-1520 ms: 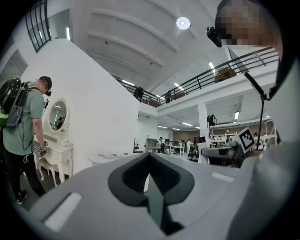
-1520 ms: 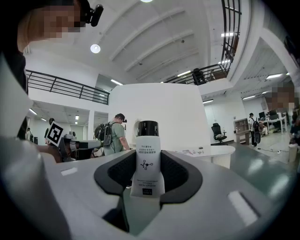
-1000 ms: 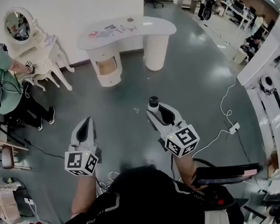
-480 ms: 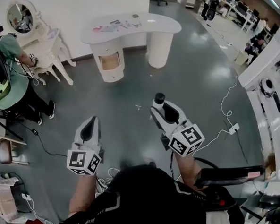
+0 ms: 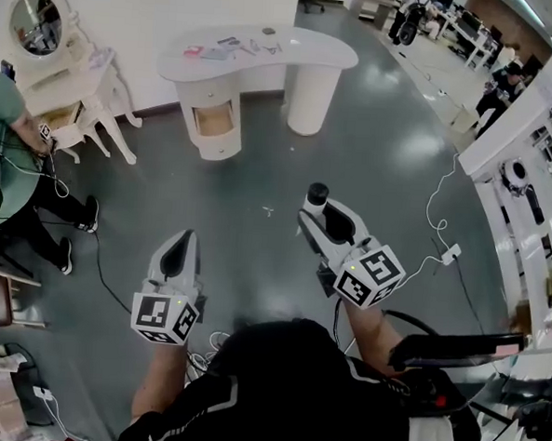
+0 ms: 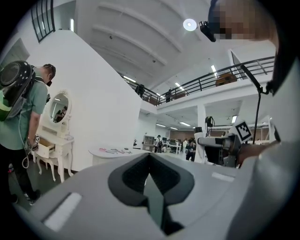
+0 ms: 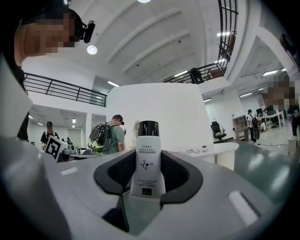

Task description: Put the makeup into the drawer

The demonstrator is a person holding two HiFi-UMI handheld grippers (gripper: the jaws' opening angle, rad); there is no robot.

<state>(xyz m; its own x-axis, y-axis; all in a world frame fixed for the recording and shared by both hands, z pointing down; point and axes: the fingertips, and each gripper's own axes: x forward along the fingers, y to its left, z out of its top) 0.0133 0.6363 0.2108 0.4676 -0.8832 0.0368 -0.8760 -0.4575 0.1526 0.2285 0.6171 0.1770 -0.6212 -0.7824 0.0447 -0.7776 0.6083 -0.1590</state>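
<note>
Grey floor separates the person from the white table [image 5: 305, 47]. The right gripper [image 7: 148, 174] clamps the white makeup tube [image 7: 148, 154] upright with its black cap on top; the left gripper [image 6: 149, 174] is closed on nothing. I would carry the tube level, approach the open drawer [image 5: 214, 120] squarely and release it only once inside.

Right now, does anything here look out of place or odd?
Nothing spilled or broken. The drawer under the white table stands open, a white cable trails loose across the floor, and a small scrap lies on it.

Upright white tube [image 7: 147, 164] (black cap)
</note>
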